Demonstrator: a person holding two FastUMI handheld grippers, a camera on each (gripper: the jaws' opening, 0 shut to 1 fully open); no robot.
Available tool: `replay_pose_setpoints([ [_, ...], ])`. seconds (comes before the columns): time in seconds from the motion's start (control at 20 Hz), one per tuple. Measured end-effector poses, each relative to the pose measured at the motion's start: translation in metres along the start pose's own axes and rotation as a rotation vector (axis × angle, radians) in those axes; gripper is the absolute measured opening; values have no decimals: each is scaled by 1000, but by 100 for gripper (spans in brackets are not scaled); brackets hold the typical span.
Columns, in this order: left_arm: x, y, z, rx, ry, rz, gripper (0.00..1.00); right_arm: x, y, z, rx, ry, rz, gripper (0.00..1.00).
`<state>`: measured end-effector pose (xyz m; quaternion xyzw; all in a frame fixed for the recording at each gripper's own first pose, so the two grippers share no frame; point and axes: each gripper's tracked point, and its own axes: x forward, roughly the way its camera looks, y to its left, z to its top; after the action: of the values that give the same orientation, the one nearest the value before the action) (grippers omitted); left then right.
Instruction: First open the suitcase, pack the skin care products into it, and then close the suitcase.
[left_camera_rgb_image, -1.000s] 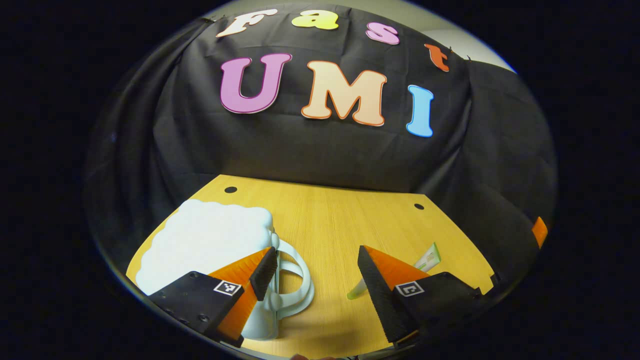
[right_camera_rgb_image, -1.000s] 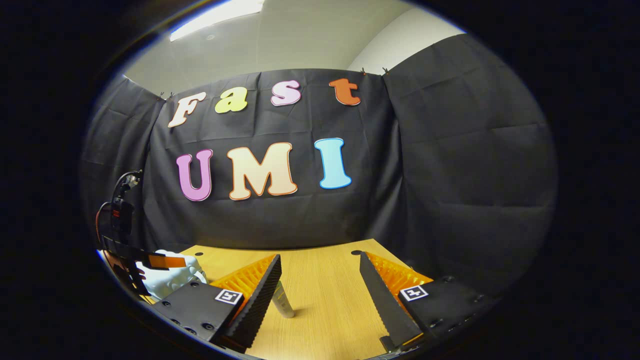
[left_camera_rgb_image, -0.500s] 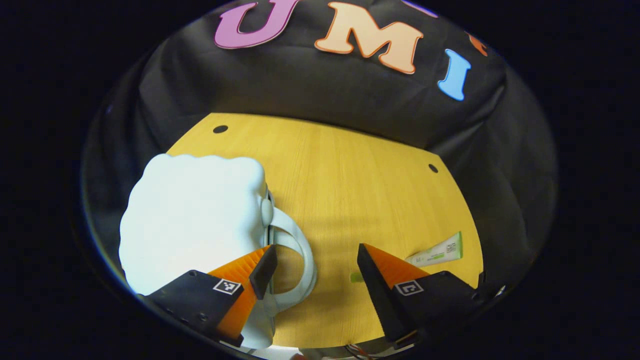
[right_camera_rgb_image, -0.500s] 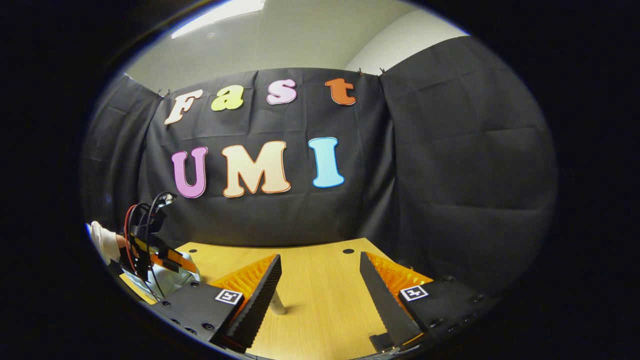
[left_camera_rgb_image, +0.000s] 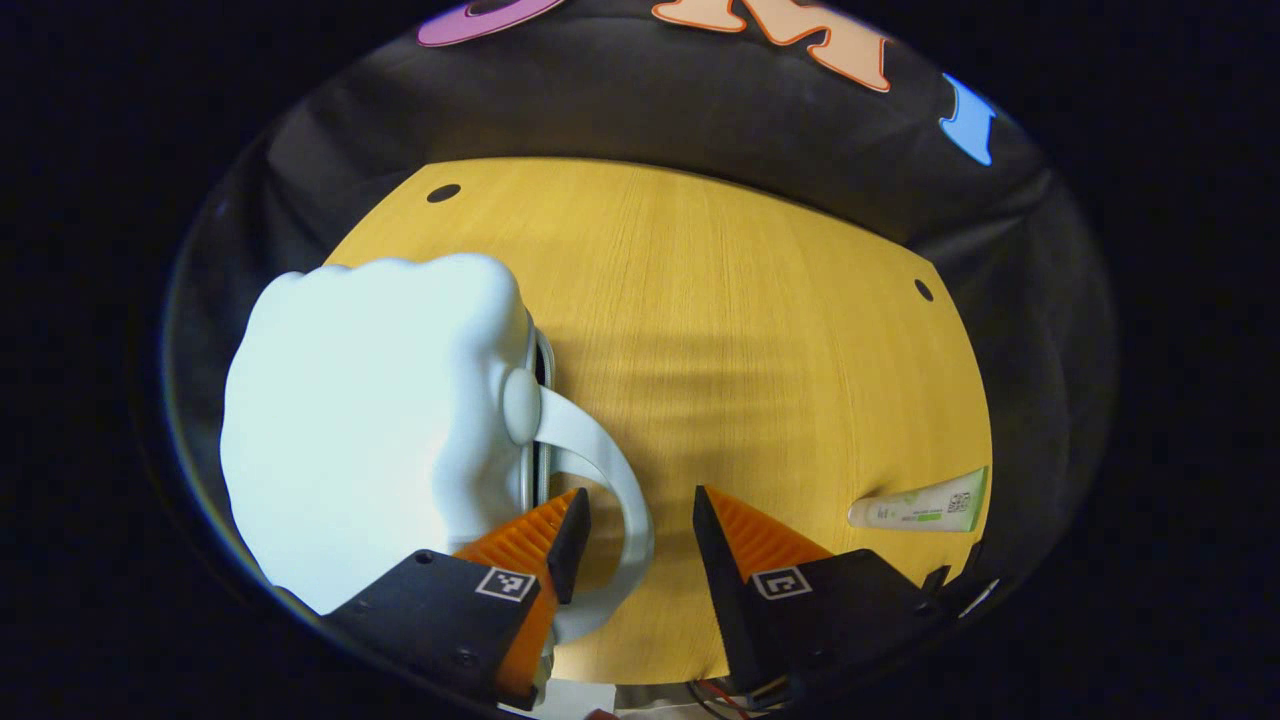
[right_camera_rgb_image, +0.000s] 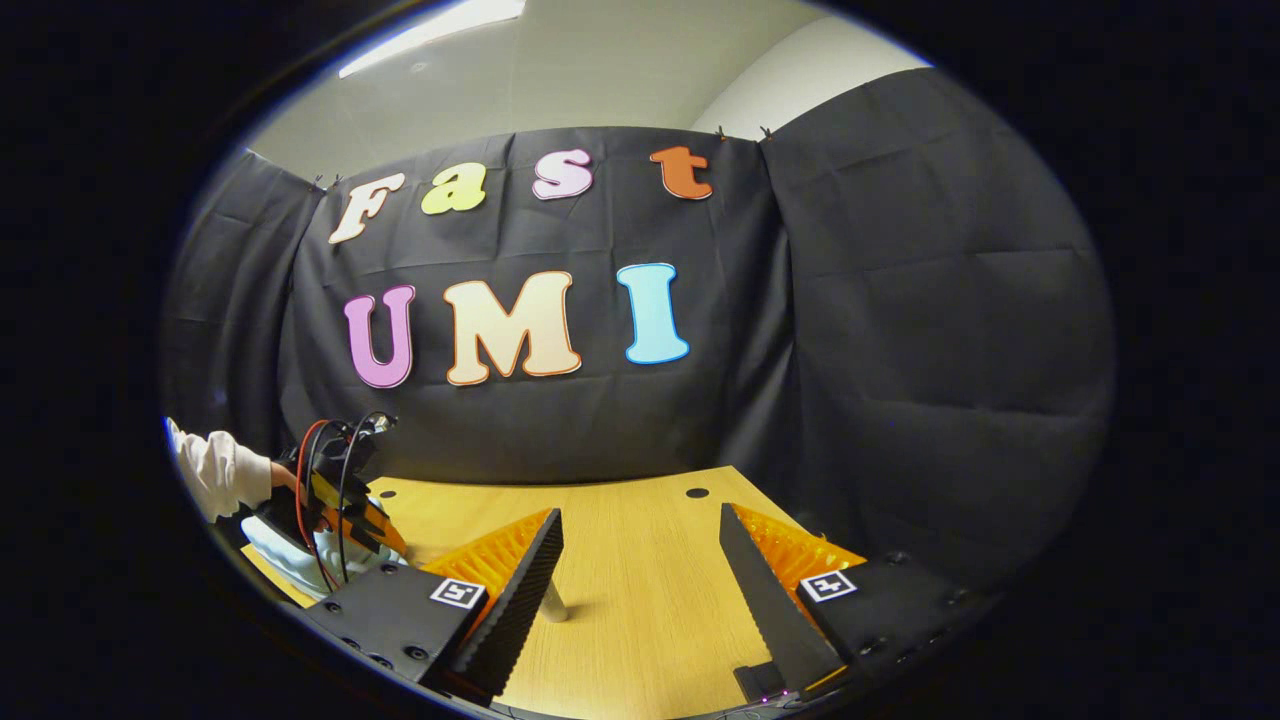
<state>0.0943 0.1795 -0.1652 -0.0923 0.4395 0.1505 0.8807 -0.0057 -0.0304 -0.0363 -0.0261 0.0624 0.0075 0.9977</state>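
Observation:
A pale blue, cloud-shaped suitcase (left_camera_rgb_image: 370, 410) lies closed on the wooden table (left_camera_rgb_image: 740, 330), its looped handle (left_camera_rgb_image: 625, 480) pointing toward me. My left gripper (left_camera_rgb_image: 632, 520) is open and straddles the handle band, one finger inside the loop and the other outside, neither pressing. A white and green skin care tube (left_camera_rgb_image: 920, 503) lies flat at the right. In the right gripper view my right gripper (right_camera_rgb_image: 640, 560) hovers open over the table, and the tube's end (right_camera_rgb_image: 553, 600) peeks out beside its left finger. Far left there, the left gripper (right_camera_rgb_image: 340, 500) hangs over the suitcase (right_camera_rgb_image: 270, 545).
Black cloth walls close the table in at the back and on both sides. Small dark holes (left_camera_rgb_image: 443, 193) mark the table's far corners. A person's white sleeve (right_camera_rgb_image: 215, 470) reaches in from the left behind the left gripper. Bare wood lies between suitcase and tube.
My left gripper has tipped downward and come in over the suitcase handle, its fingers now closer together around the band. The right gripper has barely shifted.

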Motion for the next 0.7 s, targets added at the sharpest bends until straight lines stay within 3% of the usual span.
replay_pose_setpoints([
  [0.1, 7, 3, -2, 9, 21, 15, 53, -1, -4, -2, -5, 4, -4, 98],
  [0.35, 21, 4, -7, 24, 72, 25, 39, 0, -12, -3, -4, 10, -15, 98],
  [0.4, 23, 4, -11, 27, 81, 27, 31, 1, -13, -2, -7, 9, -17, 98],
  [0.45, 26, 5, -13, 28, 90, 31, 33, 1, -14, -2, -10, 8, -19, 98],
  [0.55, 33, 7, -21, 22, 116, 31, 22, 0, -15, -2, -11, 10, -21, 98],
  [0.7, 39, 3, -29, -12, 140, 4, 19, 0, -15, 2, -18, 2, -21, 98],
])
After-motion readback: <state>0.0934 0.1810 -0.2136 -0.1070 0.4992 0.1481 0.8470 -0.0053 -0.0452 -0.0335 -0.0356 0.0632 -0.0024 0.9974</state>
